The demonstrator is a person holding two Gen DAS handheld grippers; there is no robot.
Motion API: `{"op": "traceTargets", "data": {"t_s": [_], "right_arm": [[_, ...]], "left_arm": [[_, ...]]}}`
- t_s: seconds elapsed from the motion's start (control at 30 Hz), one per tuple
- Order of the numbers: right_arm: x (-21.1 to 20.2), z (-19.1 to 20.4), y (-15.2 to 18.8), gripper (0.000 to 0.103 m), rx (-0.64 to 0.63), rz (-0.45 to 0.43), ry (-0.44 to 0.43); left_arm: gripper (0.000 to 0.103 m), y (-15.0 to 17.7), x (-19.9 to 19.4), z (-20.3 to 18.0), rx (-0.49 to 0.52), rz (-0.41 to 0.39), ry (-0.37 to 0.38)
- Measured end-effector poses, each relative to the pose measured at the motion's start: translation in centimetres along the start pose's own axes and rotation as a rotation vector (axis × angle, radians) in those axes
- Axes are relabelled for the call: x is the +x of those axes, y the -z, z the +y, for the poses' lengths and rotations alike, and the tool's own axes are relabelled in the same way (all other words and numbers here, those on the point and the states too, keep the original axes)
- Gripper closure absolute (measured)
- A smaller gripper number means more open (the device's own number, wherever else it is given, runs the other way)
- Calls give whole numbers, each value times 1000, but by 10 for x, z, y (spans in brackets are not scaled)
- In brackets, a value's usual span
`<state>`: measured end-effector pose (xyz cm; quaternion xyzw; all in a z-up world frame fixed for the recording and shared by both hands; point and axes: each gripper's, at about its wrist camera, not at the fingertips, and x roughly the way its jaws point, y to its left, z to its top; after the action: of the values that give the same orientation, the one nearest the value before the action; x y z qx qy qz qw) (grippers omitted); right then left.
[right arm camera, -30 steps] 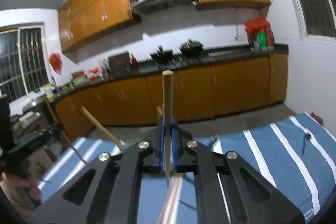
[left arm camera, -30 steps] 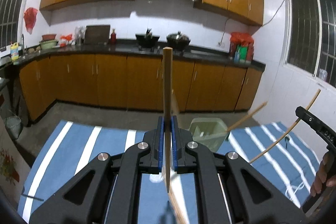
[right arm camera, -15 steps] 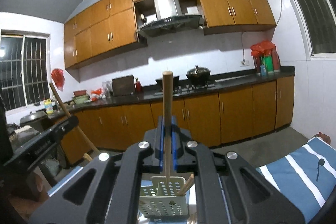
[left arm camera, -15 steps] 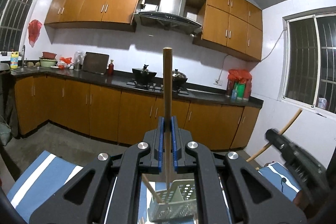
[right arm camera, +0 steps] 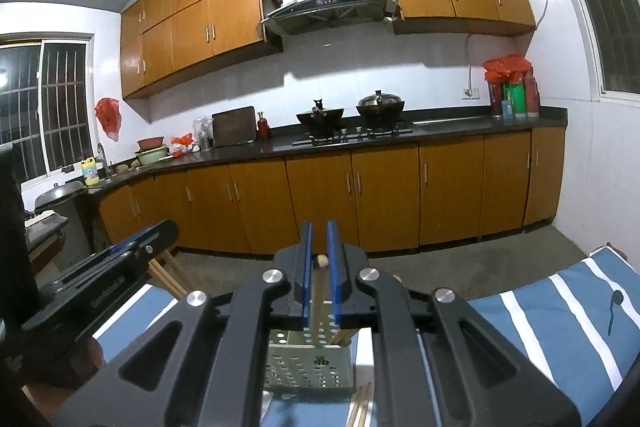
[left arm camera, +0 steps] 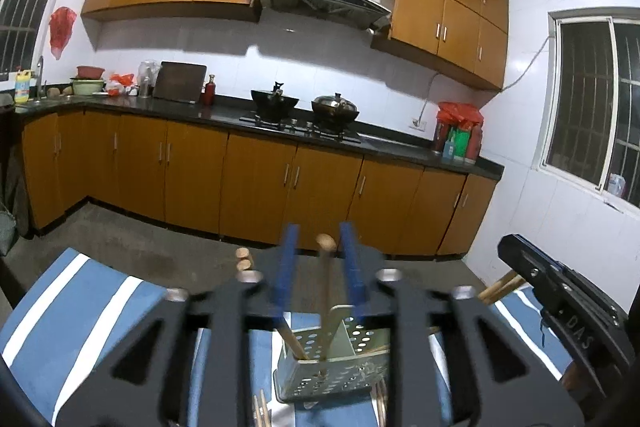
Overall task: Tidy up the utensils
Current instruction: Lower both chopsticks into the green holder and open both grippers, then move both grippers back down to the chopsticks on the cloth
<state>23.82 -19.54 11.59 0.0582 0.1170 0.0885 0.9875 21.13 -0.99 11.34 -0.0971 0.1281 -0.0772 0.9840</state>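
Observation:
A pale green perforated utensil holder (left arm camera: 334, 367) stands on the blue striped cloth, seen below both grippers (right arm camera: 310, 359). My left gripper (left arm camera: 318, 239) is open; a wooden chopstick (left arm camera: 325, 291) stands free between its blue pads with its lower end in the holder. My right gripper (right arm camera: 320, 243) is open too; a wooden chopstick (right arm camera: 318, 291) stands between its pads, down in the holder. Other chopsticks (left arm camera: 294, 341) lean in the holder. The right gripper shows at the right edge of the left wrist view (left arm camera: 560, 307).
Loose chopsticks (right arm camera: 362, 405) lie on the blue-and-white striped cloth (left arm camera: 80, 307) in front of the holder. A small dark spoon (right arm camera: 614, 305) lies on the cloth at right. Kitchen cabinets (left arm camera: 260, 183) and floor lie beyond the table's far edge.
Both grippers were shut on upright chopsticks; both jaws have opened and the chopsticks have dropped lower into the holder. The cameras tilted down, showing the holder more fully.

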Motion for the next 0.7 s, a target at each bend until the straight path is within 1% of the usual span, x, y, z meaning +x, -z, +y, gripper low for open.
{"op": "traceTargets", "data": {"t_s": [0.17,0.23,0.33,0.4,0.47,0.5,0.57,0.6,0.63,0.67,0.7], "right_arm": [[-28,-4,-7,85,5,-40,9],[-40,-7,-7,84,11,-46,20],[-60,-18,1,84,31,-31,45],[-70,-27,12,83,42,-5,62],[-74,-35,29,82,46,42,83],[-73,-40,45,82,43,93,100],[-67,-44,67,82,41,180,102],[-62,-47,86,82,44,245,102],[-56,-49,101,82,48,301,100],[-52,-50,116,82,51,354,90],[-47,-50,136,82,54,416,75]], "left_arm": [[64,-9,-19,1,-9,-24,8],[59,-10,-29,3,-13,-36,9],[56,-10,-51,9,-25,-51,7],[54,-5,-64,14,-25,-46,-9],[52,5,-72,20,-17,-31,-39],[51,12,-75,23,-12,-16,-60],[51,30,-74,31,4,36,-107],[51,39,-73,35,8,69,-128],[51,55,-68,42,5,123,-149],[51,62,-65,46,1,150,-158],[51,74,-61,51,-5,195,-169]]}}
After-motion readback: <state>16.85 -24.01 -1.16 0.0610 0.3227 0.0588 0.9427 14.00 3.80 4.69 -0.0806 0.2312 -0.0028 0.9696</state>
